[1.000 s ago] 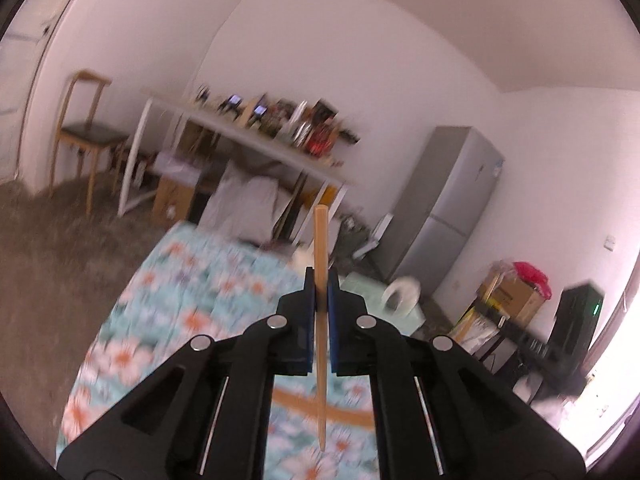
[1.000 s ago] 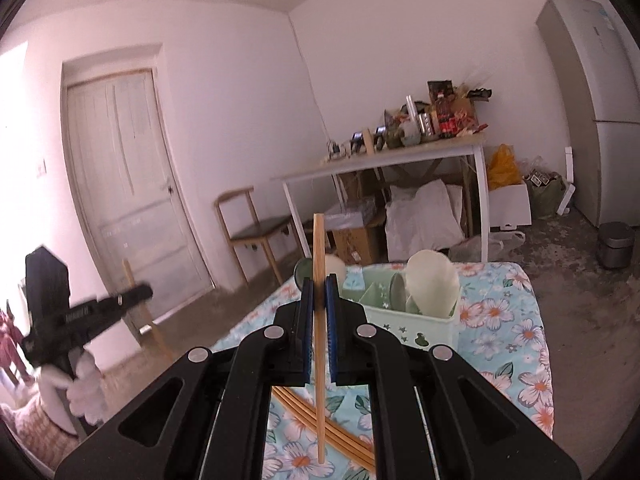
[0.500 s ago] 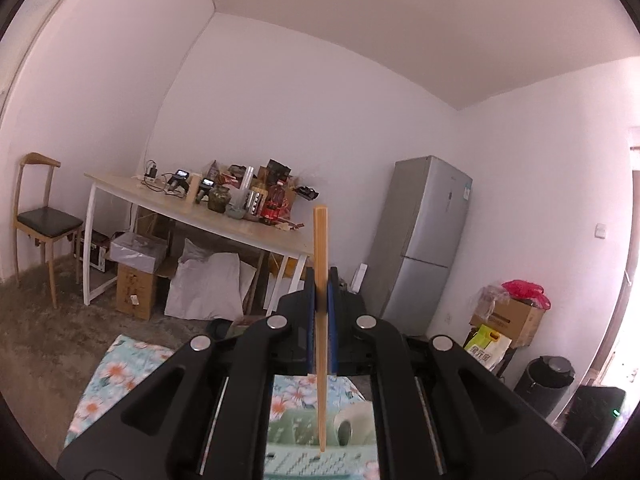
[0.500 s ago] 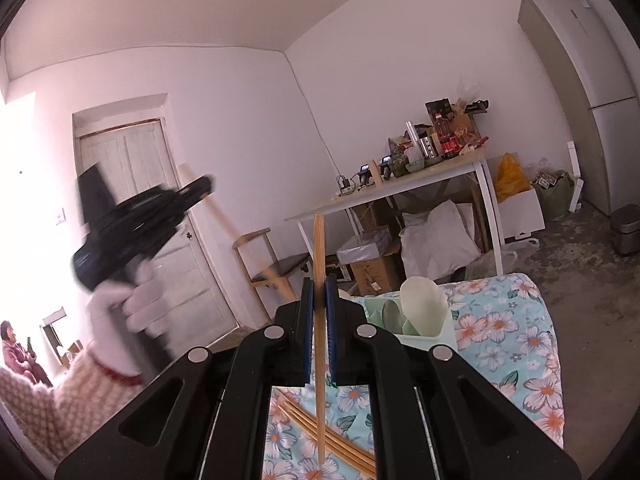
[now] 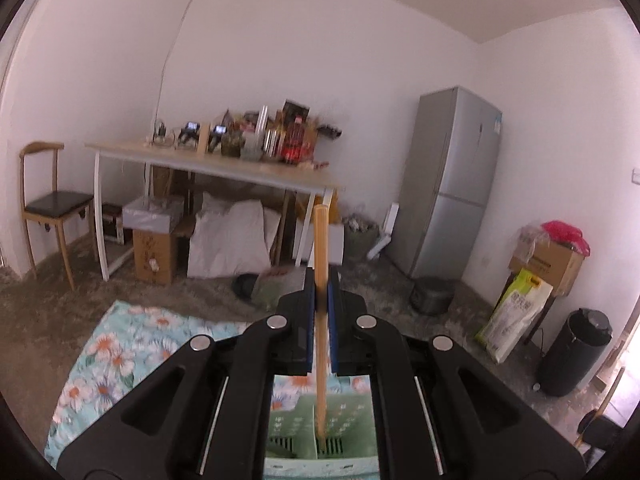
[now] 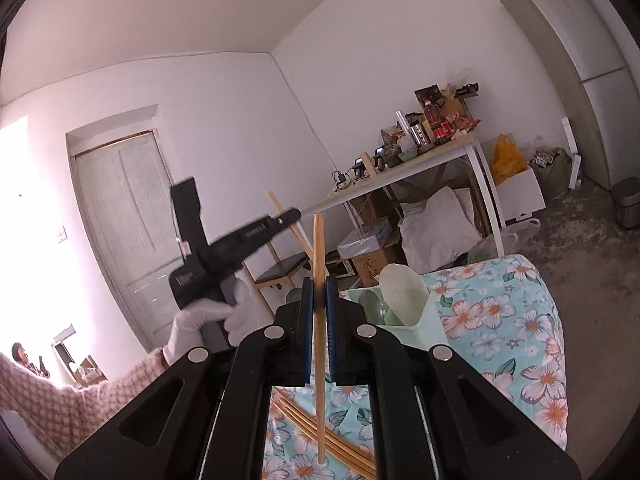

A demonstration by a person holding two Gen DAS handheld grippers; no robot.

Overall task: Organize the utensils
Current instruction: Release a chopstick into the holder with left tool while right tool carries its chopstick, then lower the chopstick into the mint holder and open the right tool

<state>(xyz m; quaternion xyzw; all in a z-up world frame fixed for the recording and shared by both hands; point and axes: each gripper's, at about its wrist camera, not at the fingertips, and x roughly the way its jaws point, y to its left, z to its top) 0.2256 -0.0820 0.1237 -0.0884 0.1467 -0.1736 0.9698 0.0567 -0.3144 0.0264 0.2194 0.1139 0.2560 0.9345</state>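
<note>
Wooden loose chopsticks [image 6: 340,446] only right-view.

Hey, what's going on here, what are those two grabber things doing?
A person is sorting chopsticks with a handheld gripper in each hand. The left gripper is shut on one chopstick, held upright over the green utensil basket. The right gripper is shut on another chopstick. More loose chopsticks lie on the floral tablecloth below it.
</note>
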